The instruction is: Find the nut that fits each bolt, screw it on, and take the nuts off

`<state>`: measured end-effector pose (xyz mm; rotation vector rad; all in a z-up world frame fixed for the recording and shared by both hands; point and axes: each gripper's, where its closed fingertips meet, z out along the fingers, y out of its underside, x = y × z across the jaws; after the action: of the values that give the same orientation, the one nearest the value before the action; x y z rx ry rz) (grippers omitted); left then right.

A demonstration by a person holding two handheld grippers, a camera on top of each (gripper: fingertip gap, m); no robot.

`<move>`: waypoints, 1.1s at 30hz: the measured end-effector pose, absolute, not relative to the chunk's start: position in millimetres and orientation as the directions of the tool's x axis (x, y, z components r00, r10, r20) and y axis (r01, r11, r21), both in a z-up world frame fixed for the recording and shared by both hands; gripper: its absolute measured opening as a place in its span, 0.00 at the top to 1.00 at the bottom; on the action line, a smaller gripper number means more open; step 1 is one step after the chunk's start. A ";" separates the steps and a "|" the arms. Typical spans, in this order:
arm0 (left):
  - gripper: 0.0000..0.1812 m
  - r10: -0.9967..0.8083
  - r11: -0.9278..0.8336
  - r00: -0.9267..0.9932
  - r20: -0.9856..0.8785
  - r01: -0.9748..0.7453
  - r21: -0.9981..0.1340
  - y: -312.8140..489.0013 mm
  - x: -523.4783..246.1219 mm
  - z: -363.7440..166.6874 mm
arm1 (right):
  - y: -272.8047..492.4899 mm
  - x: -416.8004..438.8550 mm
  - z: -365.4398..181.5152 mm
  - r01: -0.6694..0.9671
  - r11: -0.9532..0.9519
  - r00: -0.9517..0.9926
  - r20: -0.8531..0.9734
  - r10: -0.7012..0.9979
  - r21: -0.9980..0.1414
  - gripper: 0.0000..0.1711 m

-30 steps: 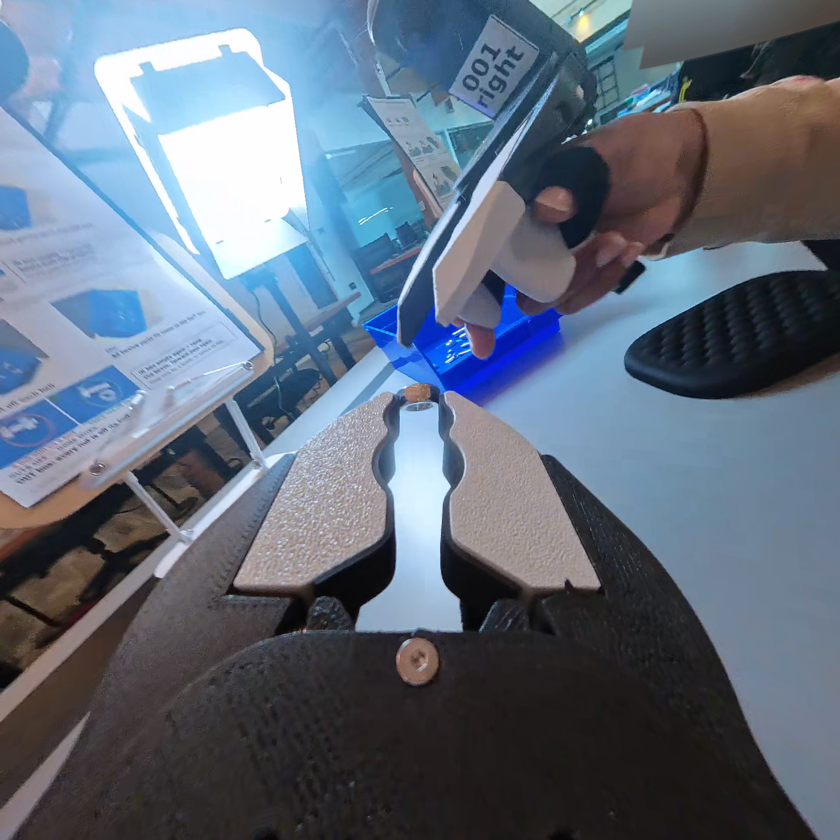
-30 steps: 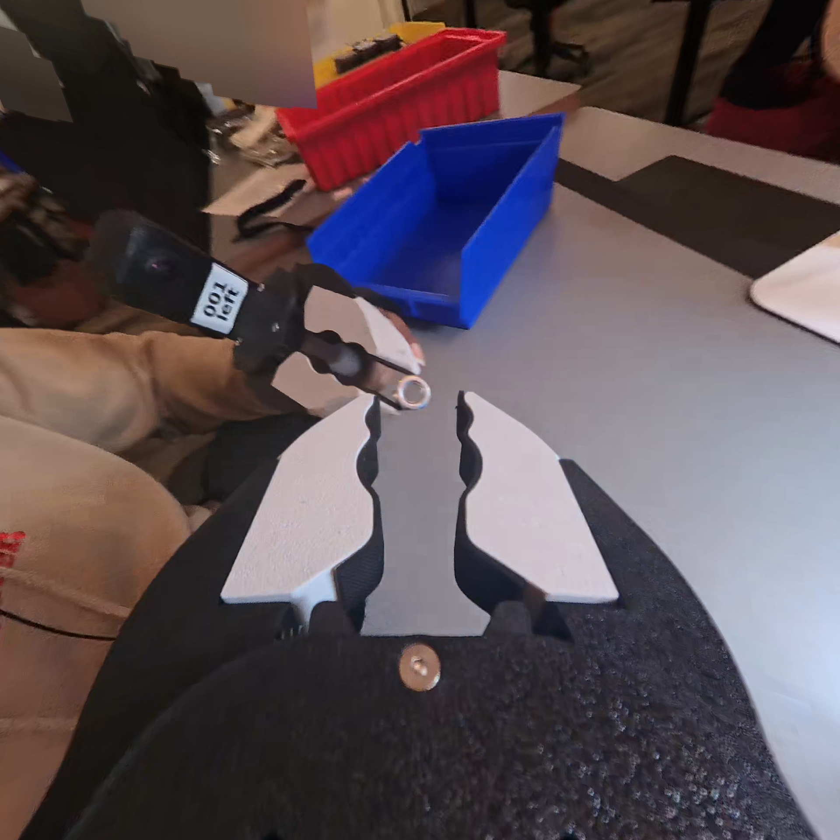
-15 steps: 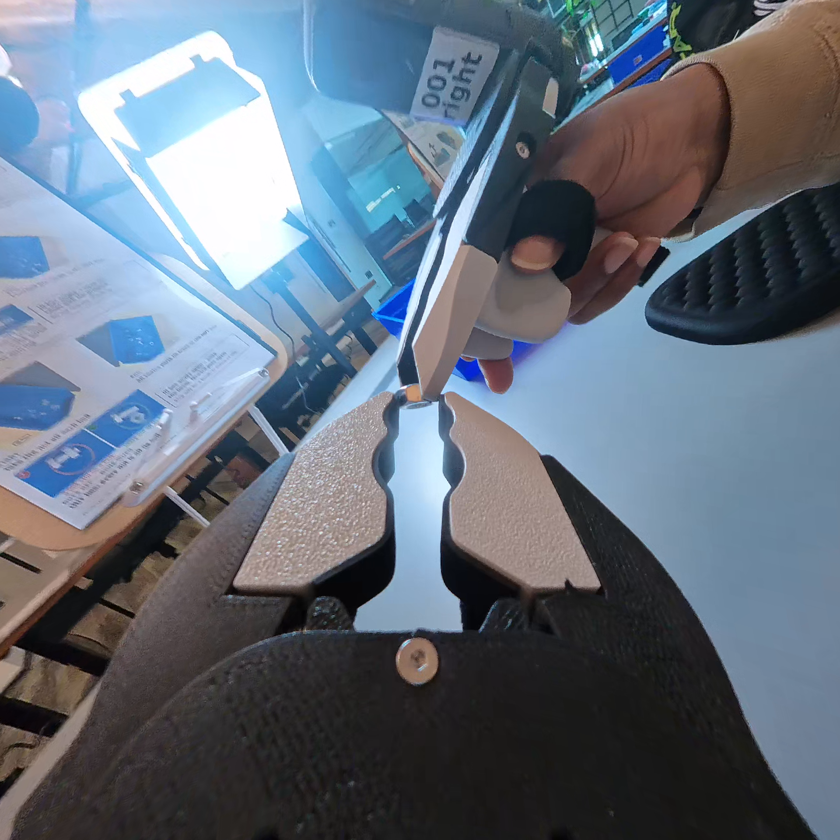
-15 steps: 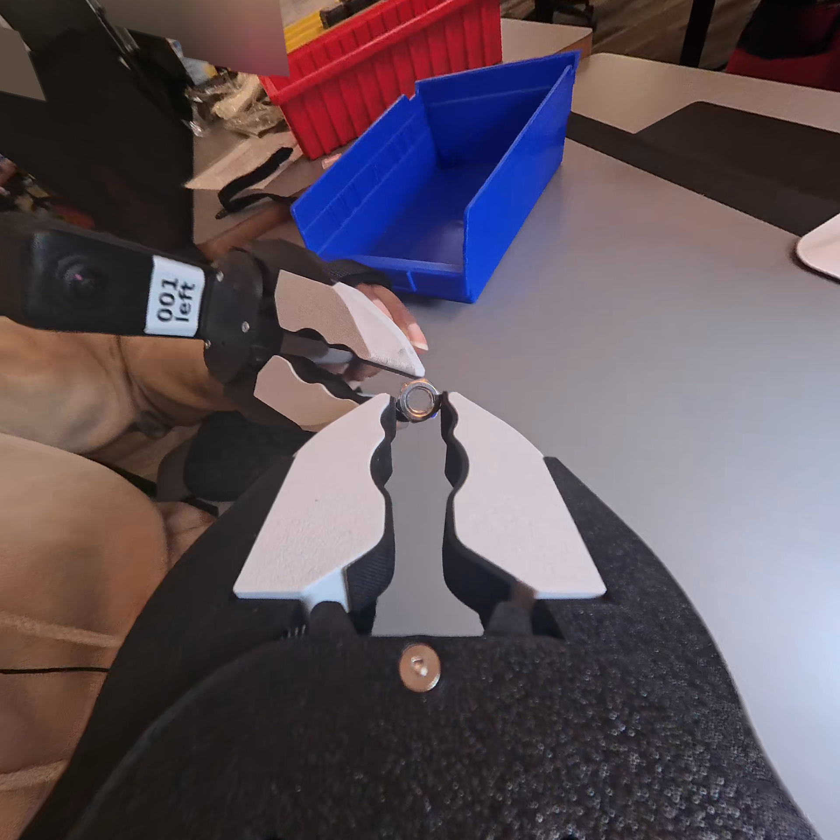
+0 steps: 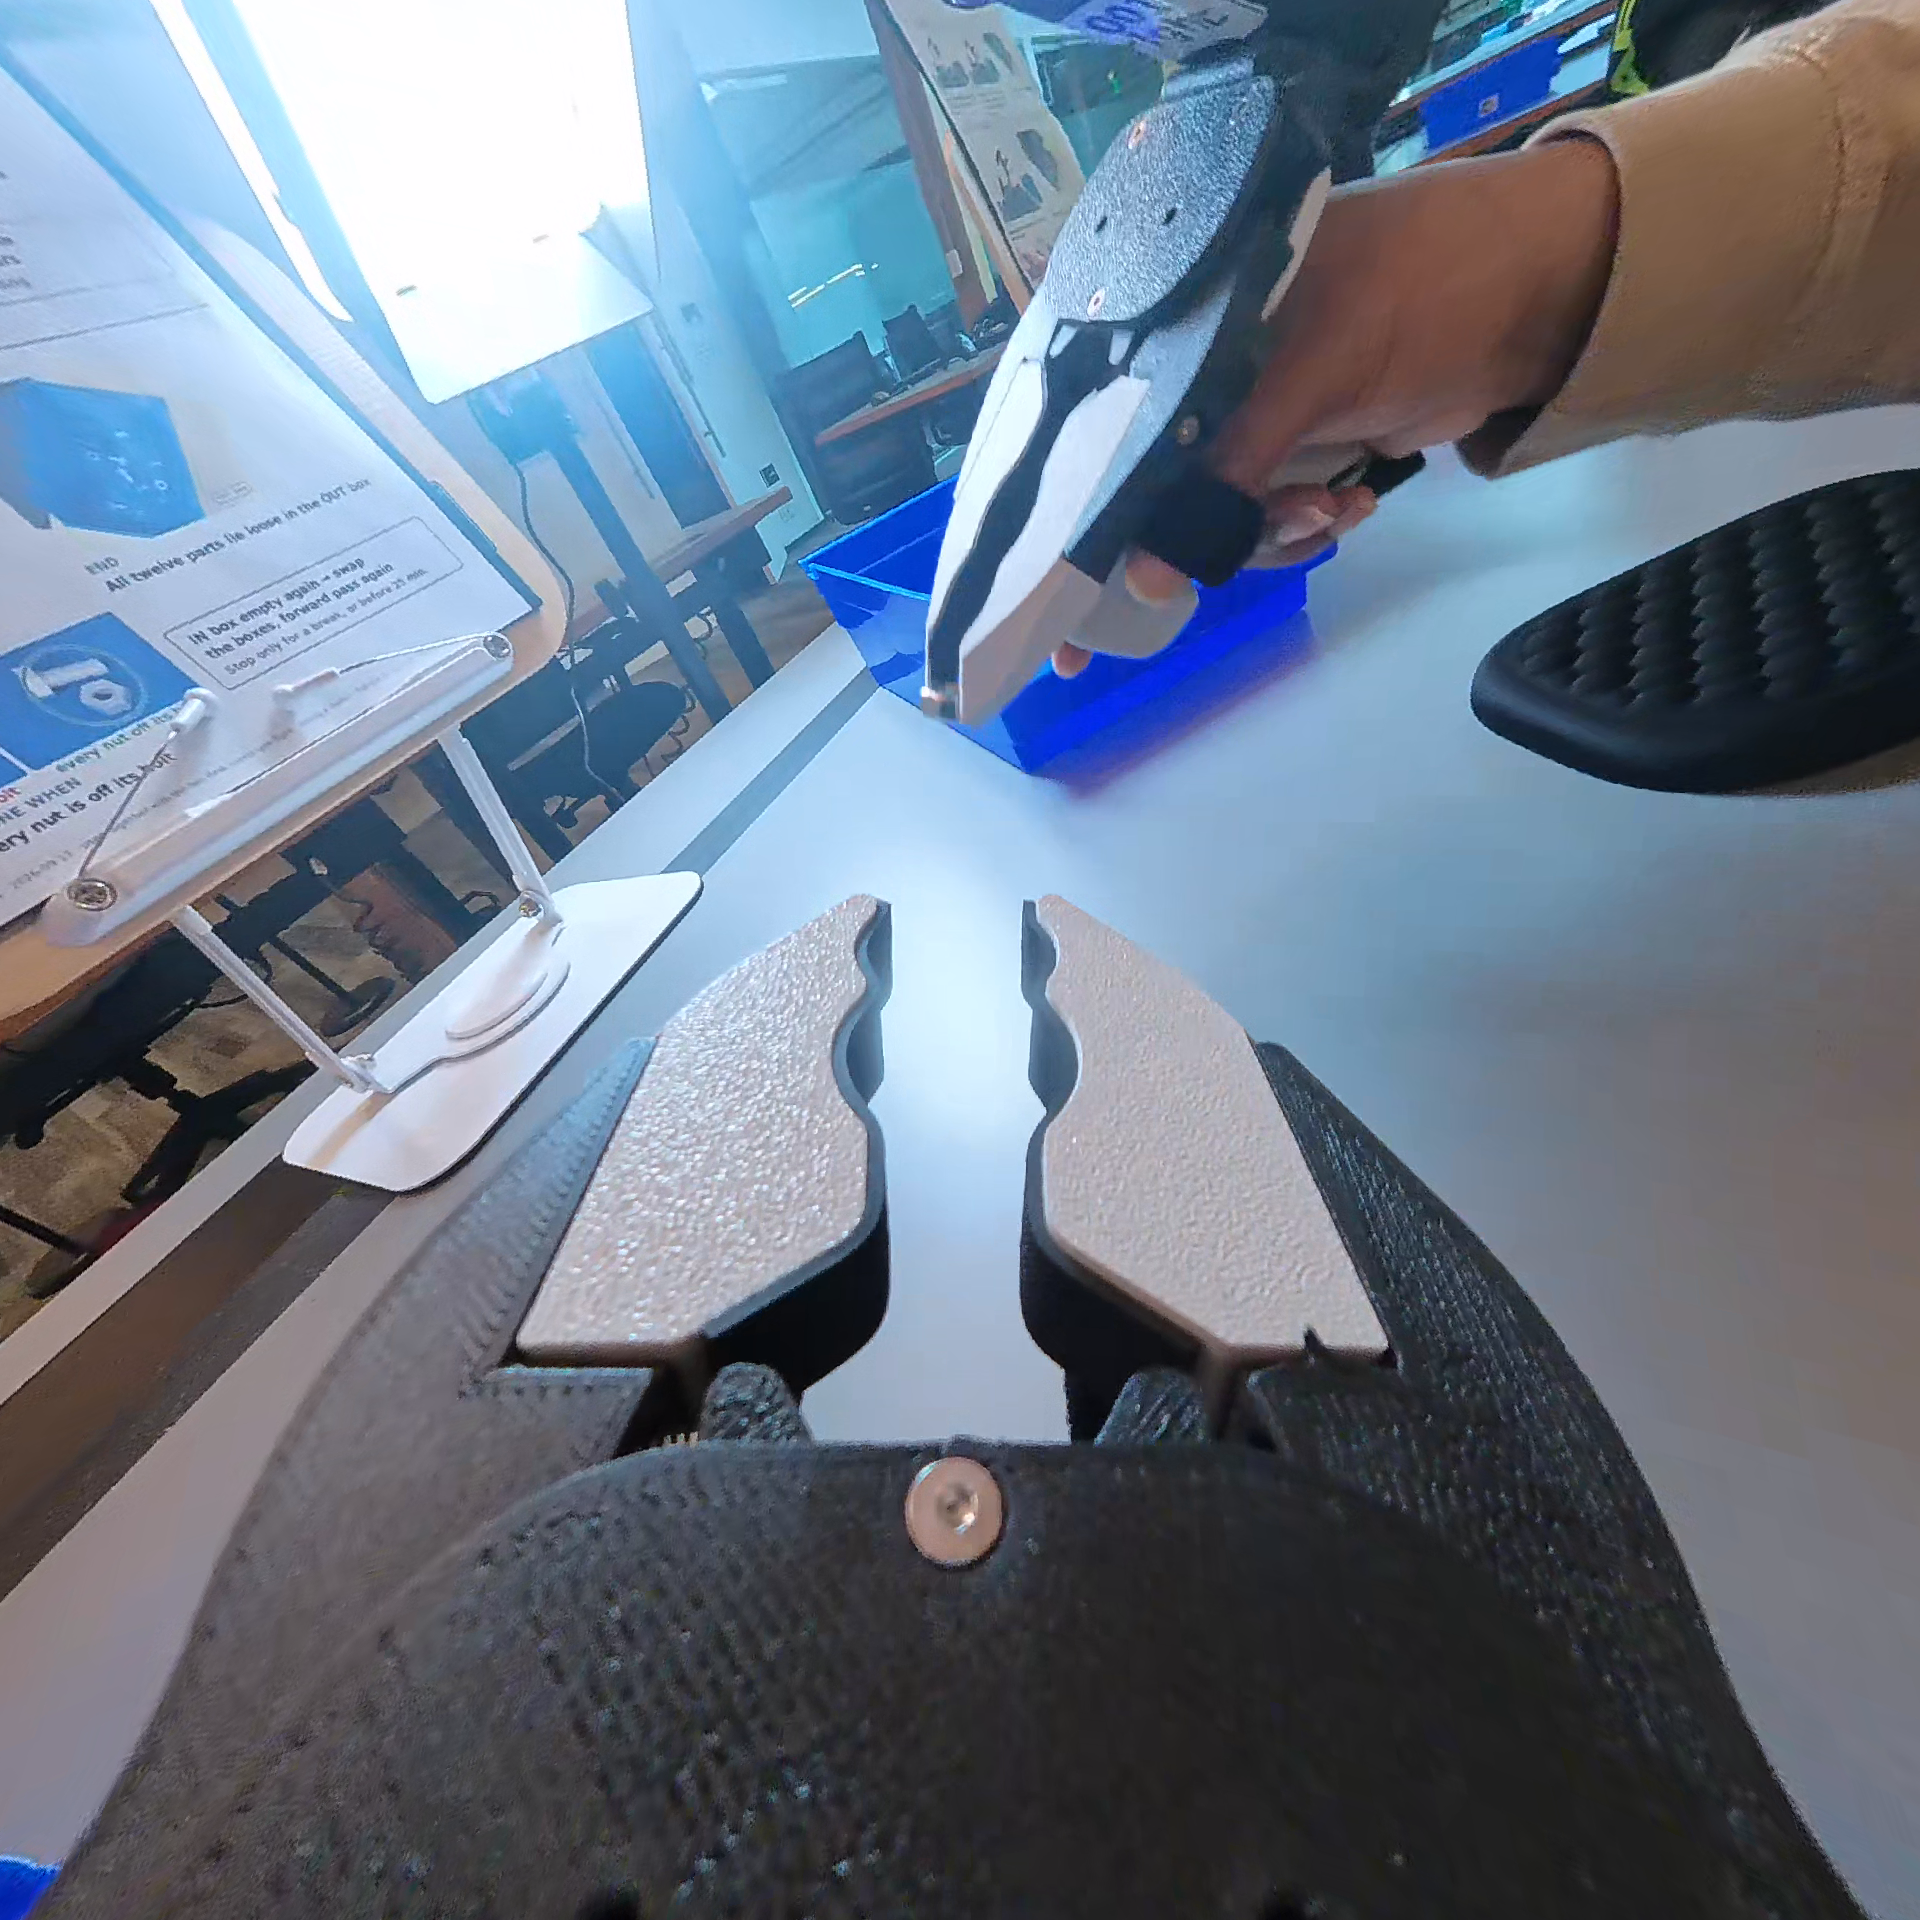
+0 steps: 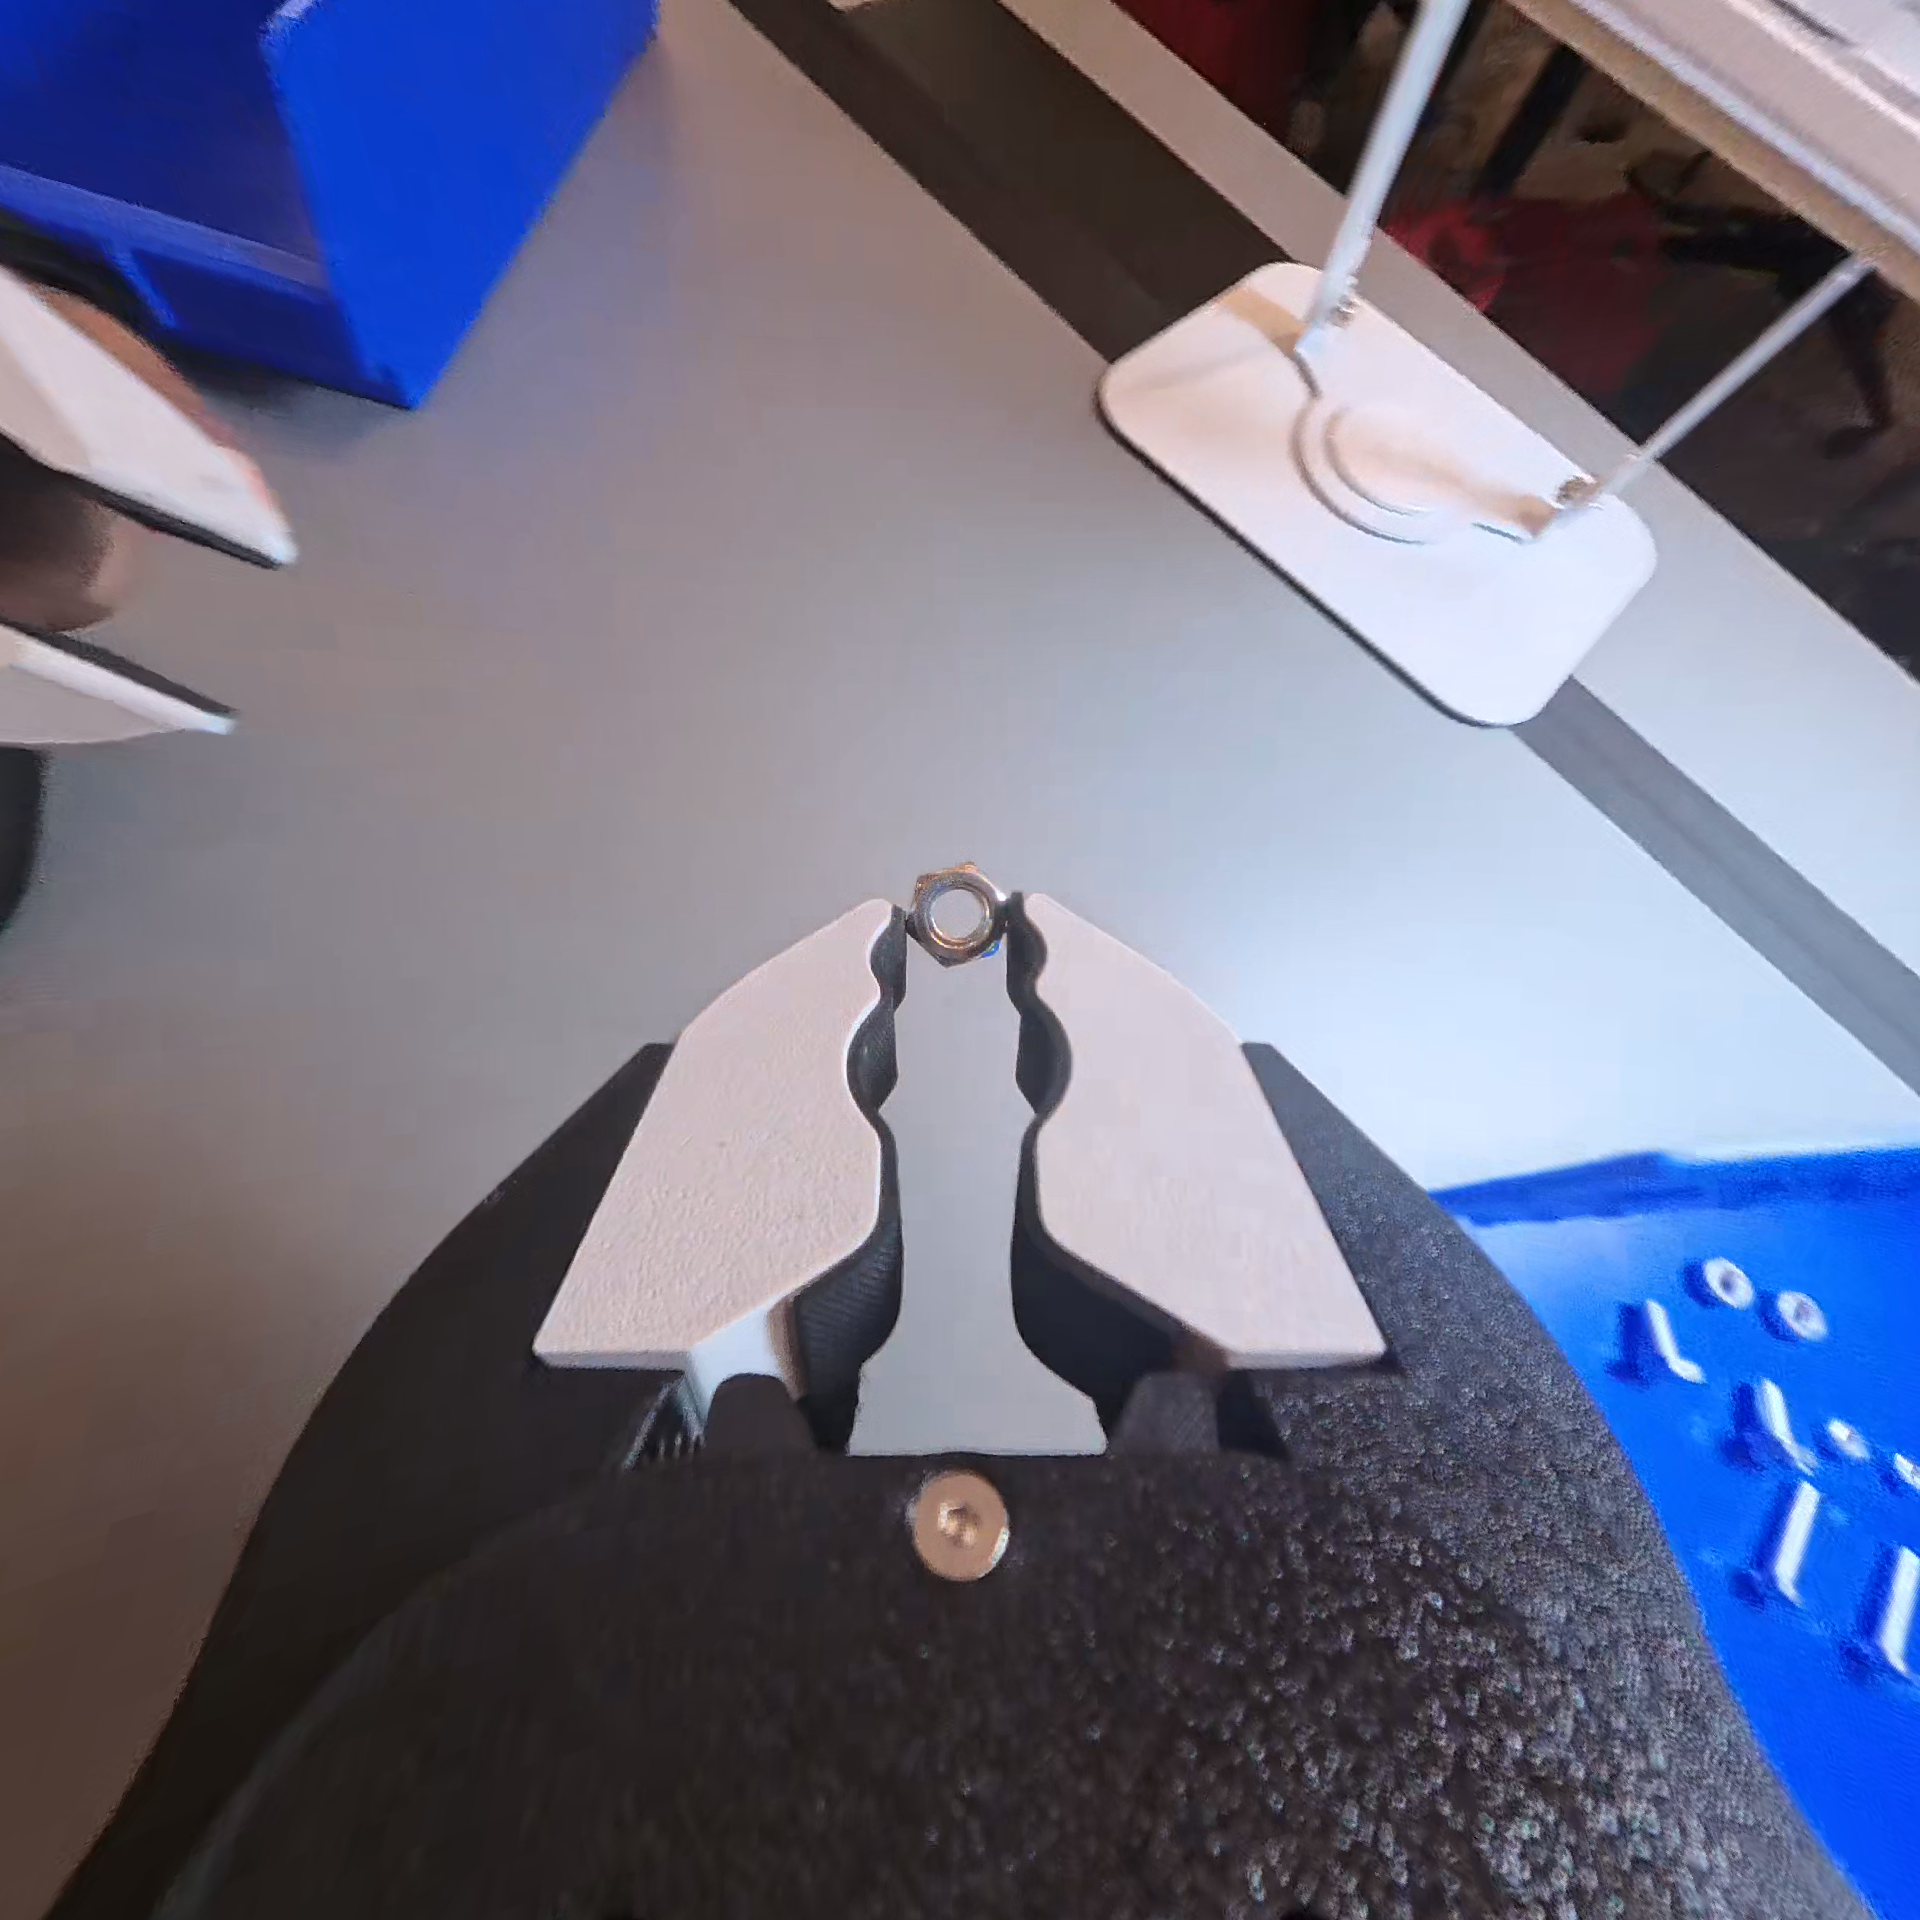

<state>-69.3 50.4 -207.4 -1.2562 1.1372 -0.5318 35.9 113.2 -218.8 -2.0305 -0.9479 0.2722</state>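
Observation:
My right gripper (image 6: 957,906) is shut on a small silver hex nut (image 6: 956,923) at its fingertips, a little above the grey table (image 6: 727,644). In the left wrist view the right gripper (image 5: 943,694) points down in front of a blue bin (image 5: 1101,717), with the nut (image 5: 937,702) at its tip. My left gripper (image 5: 956,914) is open and empty, low over the table. It also shows at the left edge of the right wrist view (image 6: 255,634), open. A second blue bin (image 6: 1558,1226) at lower right holds several bolts (image 6: 1782,1558) and nuts (image 6: 1725,1288).
A white document stand (image 5: 488,1049) with a printed sheet stands at the table's left edge; its base (image 6: 1382,499) shows in the right wrist view. A black textured pad (image 5: 1714,644) lies at the right. A hand (image 5: 1403,343) holds the right gripper. The left gripper's tips are roughly 12 cm from the right gripper's.
The nut has passed from my left gripper to my right one. The left gripper has opened. The right gripper has closed on the nut and swung away with it.

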 end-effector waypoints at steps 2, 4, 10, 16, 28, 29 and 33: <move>0.87 -0.842 0.284 0.397 -0.366 -0.251 -0.925 50.7 -69.1 -208.1 | 123.7 58.4 -211.0 0.506 -0.363 0.725 0.157 0.671 -0.782 0.89; 0.87 -0.844 0.278 0.398 -0.360 -0.249 -0.928 51.1 -69.3 -208.6 | 137.2 86.1 -199.7 0.503 -0.368 0.760 0.197 0.619 -0.782 0.89; 0.88 -0.853 0.257 0.397 -0.338 -0.243 -0.935 51.4 -68.1 -210.2 | 217.3 228.3 -183.1 0.439 -0.574 0.889 0.243 0.387 -0.691 0.89; 0.89 -0.847 0.256 0.408 -0.341 -0.249 -0.934 53.7 -71.4 -211.7 | 272.7 356.8 -256.6 0.257 -0.851 0.963 0.189 0.190 -0.457 0.89; 0.89 -0.853 0.201 0.430 -0.295 -0.250 -0.947 67.3 -80.4 -219.4 | 282.9 404.1 -318.0 0.074 -0.950 0.976 0.216 0.007 -0.304 0.83; 0.89 -0.854 0.199 0.431 -0.292 -0.248 -0.948 67.5 -80.7 -219.5 | 284.3 401.2 -313.3 0.083 -0.940 0.978 0.208 0.013 -0.330 0.82; 0.89 -0.848 0.209 0.437 -0.300 -0.244 -0.947 66.5 -82.0 -216.1 | 289.3 353.0 -256.9 0.196 -0.784 0.979 0.169 0.118 -0.589 0.81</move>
<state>-82.0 66.5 -216.1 -1.3333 1.0842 -0.5621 353.0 289.3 -256.9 -2.4794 -0.2196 -0.1617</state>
